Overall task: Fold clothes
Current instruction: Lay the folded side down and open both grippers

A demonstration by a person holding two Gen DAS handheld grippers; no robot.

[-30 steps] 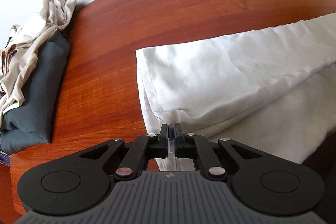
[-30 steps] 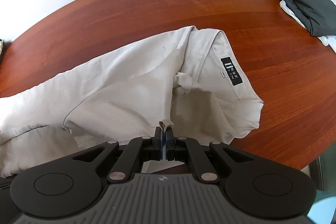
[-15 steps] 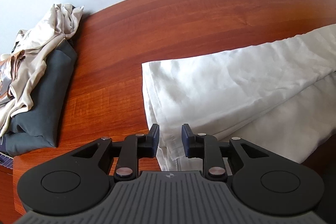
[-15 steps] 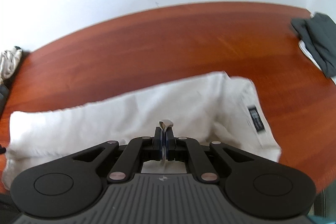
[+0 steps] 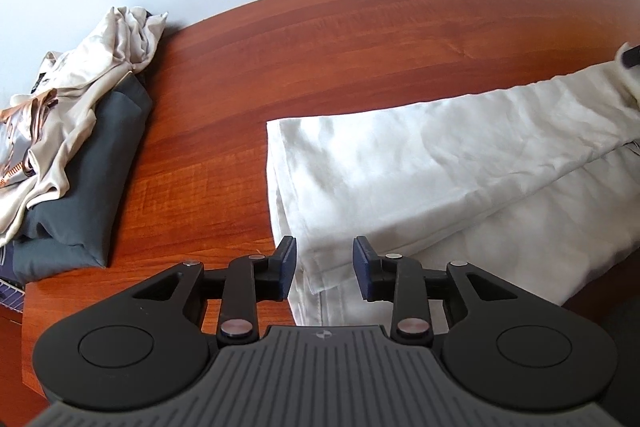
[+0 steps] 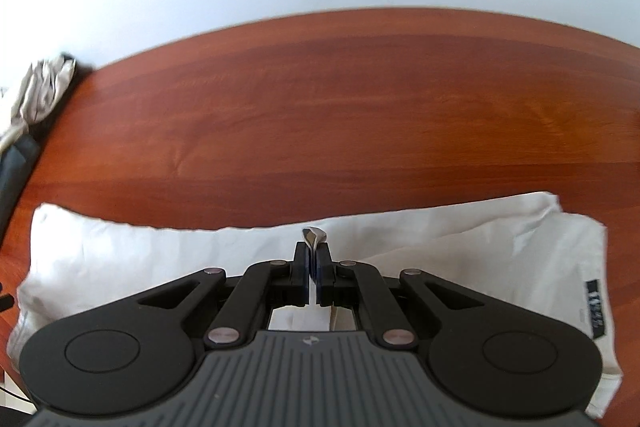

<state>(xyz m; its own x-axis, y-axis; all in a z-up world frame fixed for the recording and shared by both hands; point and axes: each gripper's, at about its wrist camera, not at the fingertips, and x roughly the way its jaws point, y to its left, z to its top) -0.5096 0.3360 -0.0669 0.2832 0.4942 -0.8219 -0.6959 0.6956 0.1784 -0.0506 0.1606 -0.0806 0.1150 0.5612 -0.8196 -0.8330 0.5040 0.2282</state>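
The table [image 5: 360, 39] bears white trousers [image 5: 440, 163] folded lengthwise, and a clothes pile [image 5: 72, 155] at its left end. The left gripper [image 5: 324, 267] has just been opening, hem between its spread jaws, untouched. The right gripper [image 6: 314, 259] seemingly pinches a fabric tab [image 6: 314, 235].

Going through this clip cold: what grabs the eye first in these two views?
The long pale garment folded lengthwise across the red-brown wooden table dominates both views. The right gripper pinches a tab of its fabric, while the left gripper has just been opening, its fingers apart either side of the hem. At the table's left edge sits a pile of clothes, a crumpled beige piece on folded dark grey.
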